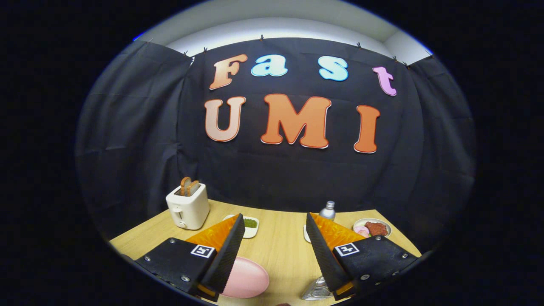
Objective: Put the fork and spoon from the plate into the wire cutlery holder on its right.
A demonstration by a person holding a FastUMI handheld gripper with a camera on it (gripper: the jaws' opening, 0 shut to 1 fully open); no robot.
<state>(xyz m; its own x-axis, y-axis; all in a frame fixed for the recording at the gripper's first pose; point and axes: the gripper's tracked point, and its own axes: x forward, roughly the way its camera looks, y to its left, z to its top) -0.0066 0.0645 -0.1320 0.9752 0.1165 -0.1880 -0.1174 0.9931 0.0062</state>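
Gripper (pixel 275 250) hangs wide open, empty, above bench (pixel 280 242) | pink plate (pixel 246 280) near left, wire cutlery holder (pixel 316 291) near right | fork, spoon transfer seemingly unstarted.

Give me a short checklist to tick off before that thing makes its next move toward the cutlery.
1. Gripper jaws apart, nothing between: ok.
2. Round pink plate found, near the left finger: ok.
3. Fork and spoon located on it: cannot tell, hidden.
4. Silver wire cutlery holder found, by the right finger: ok.
5. Bare wooden table ahead of the fingers: ok.
6. White toaster far enough off: ok.
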